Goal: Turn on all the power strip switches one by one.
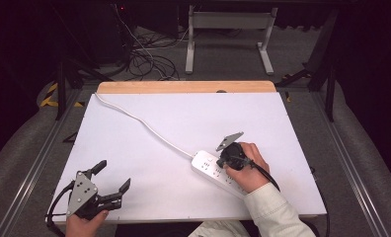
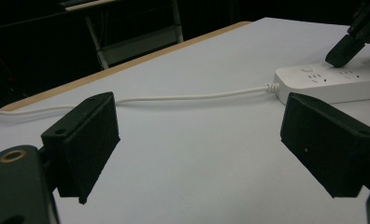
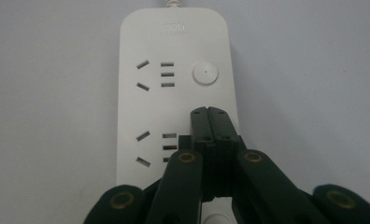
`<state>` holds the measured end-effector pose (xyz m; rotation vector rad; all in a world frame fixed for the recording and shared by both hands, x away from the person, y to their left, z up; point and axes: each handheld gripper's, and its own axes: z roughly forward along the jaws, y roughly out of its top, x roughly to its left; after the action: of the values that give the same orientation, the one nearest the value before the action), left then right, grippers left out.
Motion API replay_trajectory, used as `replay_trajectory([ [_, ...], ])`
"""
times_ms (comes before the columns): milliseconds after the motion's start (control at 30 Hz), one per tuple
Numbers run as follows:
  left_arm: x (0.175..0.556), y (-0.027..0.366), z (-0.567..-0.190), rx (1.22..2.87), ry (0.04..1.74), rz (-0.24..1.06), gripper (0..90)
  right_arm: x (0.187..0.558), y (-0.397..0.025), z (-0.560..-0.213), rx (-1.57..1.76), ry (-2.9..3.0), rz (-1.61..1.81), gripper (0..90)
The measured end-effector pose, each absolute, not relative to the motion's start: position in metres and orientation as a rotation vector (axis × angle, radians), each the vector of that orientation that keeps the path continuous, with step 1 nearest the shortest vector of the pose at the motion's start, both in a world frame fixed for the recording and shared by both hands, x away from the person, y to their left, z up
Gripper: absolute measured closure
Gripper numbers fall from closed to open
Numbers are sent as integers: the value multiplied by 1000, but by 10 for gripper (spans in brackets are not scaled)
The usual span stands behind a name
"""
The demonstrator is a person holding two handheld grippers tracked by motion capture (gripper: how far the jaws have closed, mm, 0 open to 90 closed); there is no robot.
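While the white power strip lies at lower centre-right of the high view on the white table, tilted so that its cord end points to the upper left, the work in hand looks like pressing one of its round switch buttons. In the right gripper view the strip runs up the middle of the frame, with one round button clear to see right of the upper sockets and the edge of another just visible at the bottom. The right gripper has its two jaws pressed flat together with nothing between them, and their joined tip rests on or just above the strip's face, right of the lower sockets and between those two buttons; I cannot tell whether it is touching. My reading is that the clenched tip serves as a poking finger, and the next move calls for lining it up over a button and pushing straight down without sliding the strip. Its white cord trails from the strip towards the upper left of the high view, to the table's far corner. At lower left of that view the left gripper rests well apart from the strip, jaws spread wide and empty, so it could steady the strip if it skids.
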<state>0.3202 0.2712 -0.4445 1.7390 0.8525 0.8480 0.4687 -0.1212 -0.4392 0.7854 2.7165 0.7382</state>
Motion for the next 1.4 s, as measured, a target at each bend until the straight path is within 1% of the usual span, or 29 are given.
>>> replay_trajectory([
  [533, 320, 271, -444, 1745, 844, 858, 119, 468, -124, -440, 814, 2663, 685, 900],
  [933, 320, 271, -444, 1745, 846, 860, 119, 464, -117, -442, 781, 2645, 664, 900],
  [1000, 320, 272, -444, 1740, 855, 850, 119, 462, -119, -440, 743, 2584, 714, 900],
  [1033, 320, 272, -445, 1734, 857, 848, 119, 460, -123, -435, 738, 2564, 827, 900],
  [1067, 321, 273, -445, 1736, 858, 849, 119, 458, -126, -426, 745, 2521, 935, 900],
  [1167, 322, 272, -445, 1735, 863, 845, 119, 455, -132, -404, 736, 2476, 1030, 900],
  [1400, 320, 271, -444, 1737, 852, 863, 119, 455, -128, -408, 717, 2517, 1017, 900],
])
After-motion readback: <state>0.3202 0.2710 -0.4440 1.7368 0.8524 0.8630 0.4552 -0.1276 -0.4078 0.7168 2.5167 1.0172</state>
